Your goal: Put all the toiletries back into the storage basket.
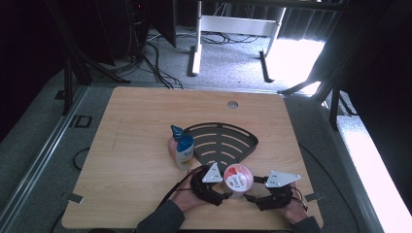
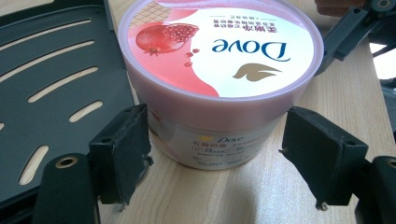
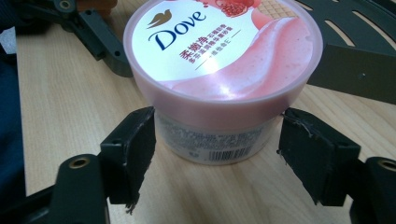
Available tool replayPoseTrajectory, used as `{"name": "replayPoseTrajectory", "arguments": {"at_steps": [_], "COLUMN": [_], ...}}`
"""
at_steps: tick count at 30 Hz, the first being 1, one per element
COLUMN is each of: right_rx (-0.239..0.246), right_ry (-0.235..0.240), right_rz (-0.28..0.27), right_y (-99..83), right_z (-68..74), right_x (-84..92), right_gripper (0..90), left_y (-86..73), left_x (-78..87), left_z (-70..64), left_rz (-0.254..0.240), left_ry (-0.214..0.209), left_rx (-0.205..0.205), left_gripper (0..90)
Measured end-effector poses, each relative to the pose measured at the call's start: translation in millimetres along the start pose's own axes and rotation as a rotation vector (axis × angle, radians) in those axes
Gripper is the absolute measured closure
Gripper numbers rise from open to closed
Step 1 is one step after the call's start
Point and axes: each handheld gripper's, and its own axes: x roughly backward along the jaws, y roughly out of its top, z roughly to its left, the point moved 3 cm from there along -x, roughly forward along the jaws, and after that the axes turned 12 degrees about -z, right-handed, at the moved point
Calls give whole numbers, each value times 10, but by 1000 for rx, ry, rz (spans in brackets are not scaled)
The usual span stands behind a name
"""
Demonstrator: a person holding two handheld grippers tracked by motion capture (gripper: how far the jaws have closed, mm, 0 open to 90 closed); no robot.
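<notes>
Two pairs of jaws stand wide, one from each side of the pink-lidded Dove tub (image 2: 219, 84), and neither has hold of it. In the left gripper view the left gripper (image 2: 217, 158) has its pads flanking the tub's lower wall, the left pad just at it, the right one clear. The right gripper (image 3: 217, 156) brackets the tub the same way from the opposite side, with a gap on its right.

The tub stands upright on the tabletop (image 1: 136, 126) near the person's edge, just in front of the black slotted fan-shaped tray (image 1: 223, 141); a blue-capped bottle (image 1: 182, 148) stands beside the tray's left corner.

Risks, as I judge them: either pad (they sit low, under the lid's overhang) could nudge the tub askew on closing, and a grip on the tapered wall might slip or pop the lid.
</notes>
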Motion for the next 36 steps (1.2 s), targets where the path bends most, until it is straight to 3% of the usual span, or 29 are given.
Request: {"name": "replayPoseTrajectory", "arguments": {"at_steps": [8, 15, 36], "right_rx": [27, 15, 18], "right_ry": [0, -5, -11], "right_rz": [18, 14, 18], "right_y": [10, 22, 40], "right_z": [-6, 4, 29], "right_x": [-39, -30, 12], "right_gripper": [224, 234, 234], "left_y": [0, 27, 74], "left_x": [-14, -9, -2], "left_z": [-3, -22, -60], "left_rz": [5, 15, 24], "left_ry": [1, 14, 16], "left_rx": [-9, -29, -31], "left_gripper": [219, 220, 222]}}
